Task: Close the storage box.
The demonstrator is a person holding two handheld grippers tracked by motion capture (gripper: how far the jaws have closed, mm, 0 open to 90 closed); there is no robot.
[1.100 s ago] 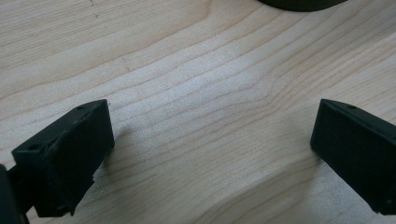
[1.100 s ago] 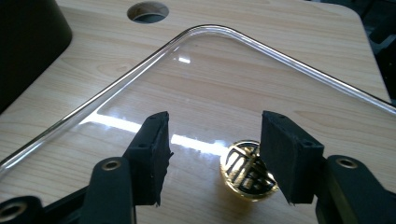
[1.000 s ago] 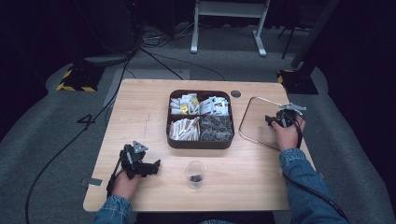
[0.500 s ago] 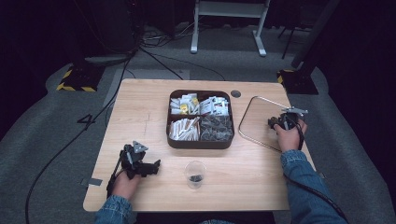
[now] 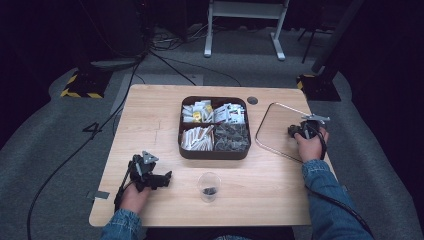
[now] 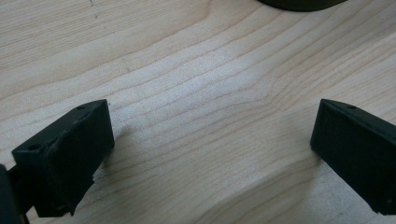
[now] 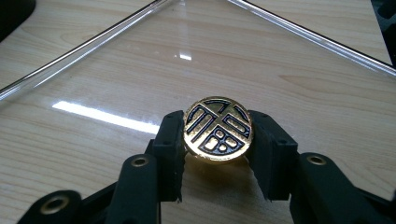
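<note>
While R tongs (image 7: 217, 154) close | gold knob (image 7: 218, 129) pinched btwn pads

The wooden table (image 5: 150, 130) bears a divided box (image 5: 214, 152), a clear cup (image 5: 208, 186) and a glass lid (image 5: 280, 127).

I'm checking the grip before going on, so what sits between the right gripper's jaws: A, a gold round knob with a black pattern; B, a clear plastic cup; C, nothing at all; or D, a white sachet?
A: in the right gripper view, the right gripper has closed its jaws on either side of the gold round knob on the glass lid.
</note>
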